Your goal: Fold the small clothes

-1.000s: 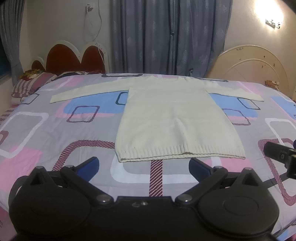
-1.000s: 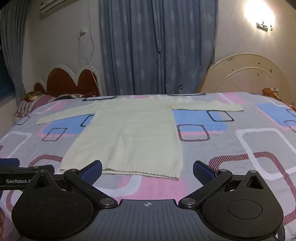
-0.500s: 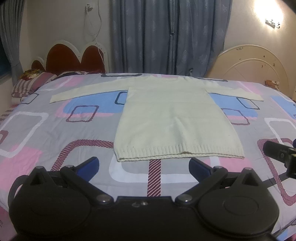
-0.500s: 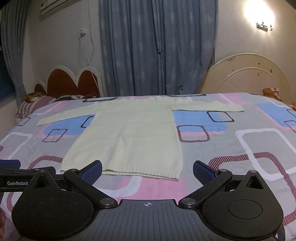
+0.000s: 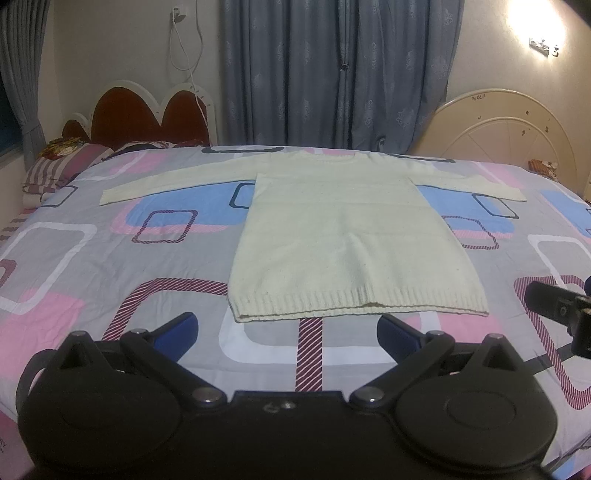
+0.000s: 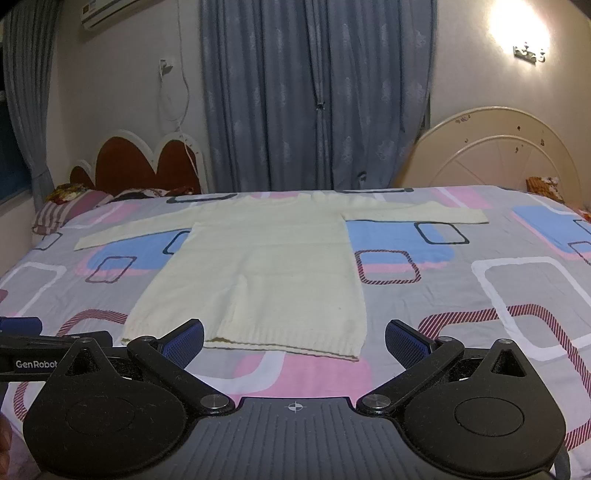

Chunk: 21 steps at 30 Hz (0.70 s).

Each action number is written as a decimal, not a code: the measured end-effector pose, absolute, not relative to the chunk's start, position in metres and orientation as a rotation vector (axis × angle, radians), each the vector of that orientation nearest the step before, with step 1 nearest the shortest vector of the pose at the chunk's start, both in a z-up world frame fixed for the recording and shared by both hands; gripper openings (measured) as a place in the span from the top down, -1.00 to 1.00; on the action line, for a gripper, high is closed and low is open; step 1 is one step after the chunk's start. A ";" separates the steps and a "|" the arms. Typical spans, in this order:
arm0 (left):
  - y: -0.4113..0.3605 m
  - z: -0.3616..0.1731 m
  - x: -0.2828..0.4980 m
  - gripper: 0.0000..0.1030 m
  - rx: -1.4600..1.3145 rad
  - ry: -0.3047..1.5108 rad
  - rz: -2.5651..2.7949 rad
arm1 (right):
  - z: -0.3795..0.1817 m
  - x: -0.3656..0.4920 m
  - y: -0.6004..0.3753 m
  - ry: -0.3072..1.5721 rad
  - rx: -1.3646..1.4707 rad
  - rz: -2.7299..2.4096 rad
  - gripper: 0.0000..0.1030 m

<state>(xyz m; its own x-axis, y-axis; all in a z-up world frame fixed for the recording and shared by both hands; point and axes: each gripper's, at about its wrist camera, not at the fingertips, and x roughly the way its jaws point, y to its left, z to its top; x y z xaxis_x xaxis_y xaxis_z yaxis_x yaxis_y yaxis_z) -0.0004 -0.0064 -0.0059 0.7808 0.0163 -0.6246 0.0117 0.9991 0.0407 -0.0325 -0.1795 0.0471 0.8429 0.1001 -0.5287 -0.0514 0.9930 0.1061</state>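
Nothing moved, "GenRobot" on left claw [image 6: 22,332], sweater [image 6: 258,273] flat

Right gripper [image 5: 565,314] cut off at frame edge; sweater [image 6: 258,273] hem corner behind finger

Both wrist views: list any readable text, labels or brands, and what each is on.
"GenRobot" in white on the black left gripper, cut off at its end by the right gripper.
Air conditioner label: coloured sticker, too small to read.
Bottom-left corner of the left wrist view: letter fragment, unreadable.
Sweater: no text.
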 end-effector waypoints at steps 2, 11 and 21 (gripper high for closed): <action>-0.006 -0.005 -0.001 -1.00 0.044 0.673 -0.001 | 0.047 -0.032 -0.179 0.564 0.089 0.080 -1.00; -0.005 -0.003 0.000 -1.00 0.046 0.672 -0.007 | 0.048 -0.033 -0.177 0.561 0.086 0.078 -1.00; -0.005 -0.003 0.000 -1.00 0.046 0.674 -0.002 | 0.048 -0.033 -0.176 0.566 0.082 0.085 -1.00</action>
